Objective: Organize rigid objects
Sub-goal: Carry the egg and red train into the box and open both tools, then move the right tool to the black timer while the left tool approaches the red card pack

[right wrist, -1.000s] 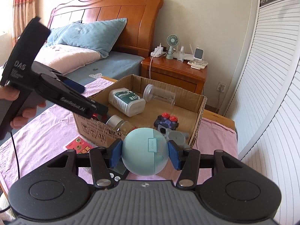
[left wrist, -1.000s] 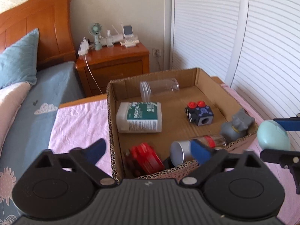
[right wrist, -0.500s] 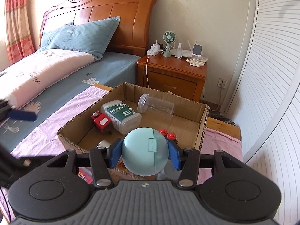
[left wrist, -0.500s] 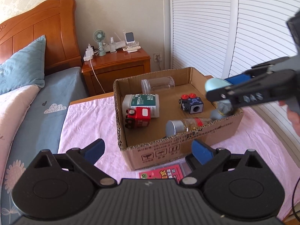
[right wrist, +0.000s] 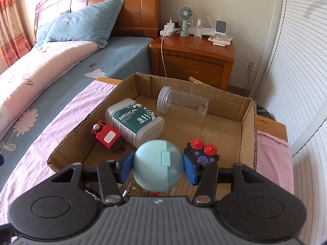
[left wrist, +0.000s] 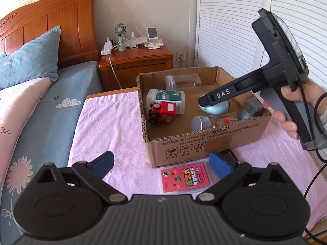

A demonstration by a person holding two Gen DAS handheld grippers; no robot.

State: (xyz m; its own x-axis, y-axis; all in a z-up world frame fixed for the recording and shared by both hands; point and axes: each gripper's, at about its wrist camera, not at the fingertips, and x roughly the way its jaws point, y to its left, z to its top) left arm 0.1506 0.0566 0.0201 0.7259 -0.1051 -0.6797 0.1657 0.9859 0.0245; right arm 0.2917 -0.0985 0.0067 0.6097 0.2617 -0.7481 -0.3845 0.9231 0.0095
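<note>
Opening over the cardboard box [right wrist: 248,122], your right gripper [right wrist: 157,166] has the pale blue ball [right wrist: 157,165] between its pads, above the box floor. Your left gripper [left wrist: 161,163] stands wide and empty above the pink card [left wrist: 184,177].

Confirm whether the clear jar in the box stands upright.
No, the clear jar lies on its side against the far wall of the box.
</note>
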